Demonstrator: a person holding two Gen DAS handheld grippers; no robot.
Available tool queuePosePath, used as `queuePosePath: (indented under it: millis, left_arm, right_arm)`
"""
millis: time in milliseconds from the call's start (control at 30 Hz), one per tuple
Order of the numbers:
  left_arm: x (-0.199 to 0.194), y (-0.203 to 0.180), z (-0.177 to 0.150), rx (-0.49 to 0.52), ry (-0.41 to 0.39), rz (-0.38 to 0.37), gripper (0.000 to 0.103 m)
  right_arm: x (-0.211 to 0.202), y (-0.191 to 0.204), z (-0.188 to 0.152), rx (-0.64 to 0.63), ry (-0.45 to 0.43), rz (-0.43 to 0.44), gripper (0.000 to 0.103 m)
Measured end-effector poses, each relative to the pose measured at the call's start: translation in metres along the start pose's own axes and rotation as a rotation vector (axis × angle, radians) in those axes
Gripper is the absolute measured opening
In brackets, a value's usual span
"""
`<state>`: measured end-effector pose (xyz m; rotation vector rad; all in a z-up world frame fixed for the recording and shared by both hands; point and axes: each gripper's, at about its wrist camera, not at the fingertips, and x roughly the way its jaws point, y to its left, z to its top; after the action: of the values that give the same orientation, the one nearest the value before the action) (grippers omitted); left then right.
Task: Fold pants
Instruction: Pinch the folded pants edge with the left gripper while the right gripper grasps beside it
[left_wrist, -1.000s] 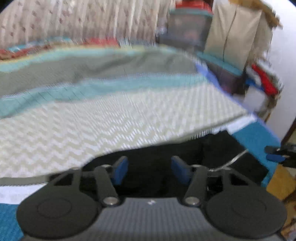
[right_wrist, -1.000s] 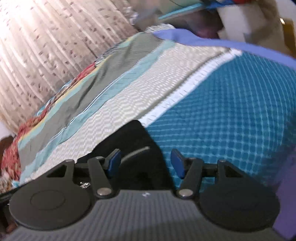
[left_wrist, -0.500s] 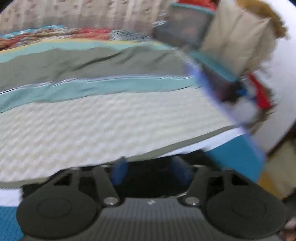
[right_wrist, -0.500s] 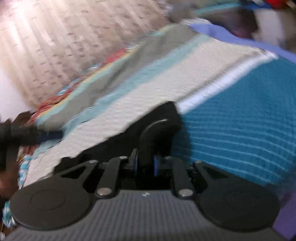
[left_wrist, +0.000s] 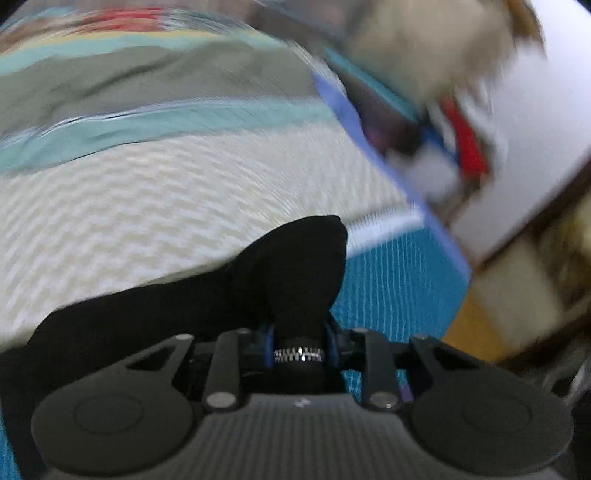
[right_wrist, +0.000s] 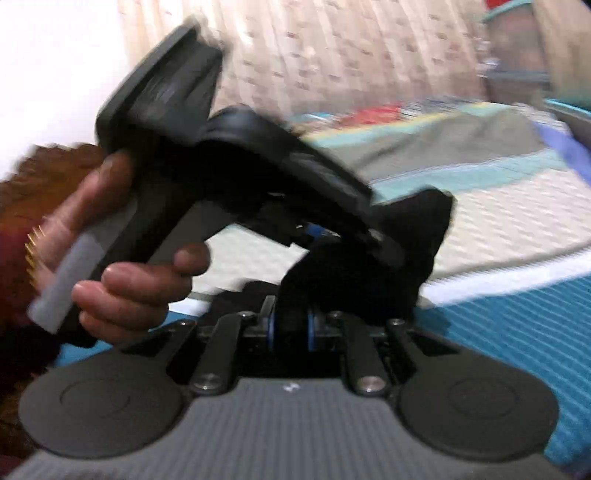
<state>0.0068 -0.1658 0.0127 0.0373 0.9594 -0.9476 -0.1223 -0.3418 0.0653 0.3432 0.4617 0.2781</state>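
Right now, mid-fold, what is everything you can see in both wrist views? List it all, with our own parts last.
Black fabric pants: one, black, bunched on the bed, pinched by both grippers; silver zipper at the left gripper.
Striped patterned bedspread: one, cream zigzag, teal, grey-green and blue bands, covering the bed.
Pleated beige curtain: one, behind the bed.
Blurred clutter: count unclear, red, blue and tan, past the bed's far edge.
Person's left hand: one, gripping the left gripper's handle, seen from the right wrist.
Left gripper: one, black with blue pads, shut on the pants.
Right gripper: one, black with blue pads, shut on the pants.
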Motion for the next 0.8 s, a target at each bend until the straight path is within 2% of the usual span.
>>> queuePosePath:
  millis: [67,167,233,300,367,400,433,467,500,567,633,700,767,800]
  left_arm:
    - [-0.039,0.037,-0.015,-0.112,-0.07,-0.021,0.024]
    - [-0.086,0.086,-0.052,-0.222,-0.156,0.029,0.023]
    - [-0.097,0.121,-0.075,-0.312,-0.173,0.079,0.023]
    - [-0.093,0.153,-0.097,-0.39,-0.153,0.157,0.024]
    - [-0.07,0.188,-0.117,-0.464,-0.083,0.262,0.033]
    - [-0.062,0.2,-0.126,-0.51,-0.057,0.274,0.038]
    - [-0.062,0.208,-0.132,-0.549,-0.069,0.246,0.038]
    - [-0.068,0.21,-0.137,-0.568,-0.104,0.213,0.037]
    - [-0.078,0.21,-0.138,-0.568,-0.139,0.188,0.038]
    - [-0.098,0.208,-0.142,-0.552,-0.188,0.191,0.044]
    - [-0.112,0.2,-0.142,-0.537,-0.243,0.205,0.059]
    - [-0.119,0.192,-0.147,-0.524,-0.27,0.196,0.068]
    - [-0.112,0.182,-0.148,-0.469,-0.244,0.219,0.069]
    - [-0.1,0.176,-0.15,-0.428,-0.211,0.26,0.067]
  right_arm:
    - [0.008,0.011,0.003,-0.012,0.007,0.107,0.018]
    - [0.034,0.039,0.004,-0.075,0.065,0.259,0.018]
    - [0.06,0.058,-0.001,-0.125,0.131,0.335,0.019]
    - [0.091,0.069,-0.012,-0.13,0.232,0.405,0.023]
    - [0.125,0.073,-0.032,-0.114,0.35,0.41,0.028]
    - [0.137,0.073,-0.042,-0.103,0.428,0.411,0.029]
    - [0.14,0.071,-0.046,-0.078,0.467,0.406,0.029]
    - [0.133,0.066,-0.043,-0.051,0.461,0.414,0.03]
    - [0.119,0.059,-0.034,-0.039,0.415,0.431,0.036]
    - [0.084,0.046,-0.019,-0.02,0.296,0.42,0.052]
    - [0.058,0.025,-0.007,0.024,0.198,0.376,0.054]
    - [0.051,0.002,-0.008,0.093,0.195,0.333,0.053]
    - [0.057,-0.01,-0.024,0.143,0.25,0.283,0.053]
    - [0.064,-0.013,-0.038,0.16,0.299,0.249,0.05]
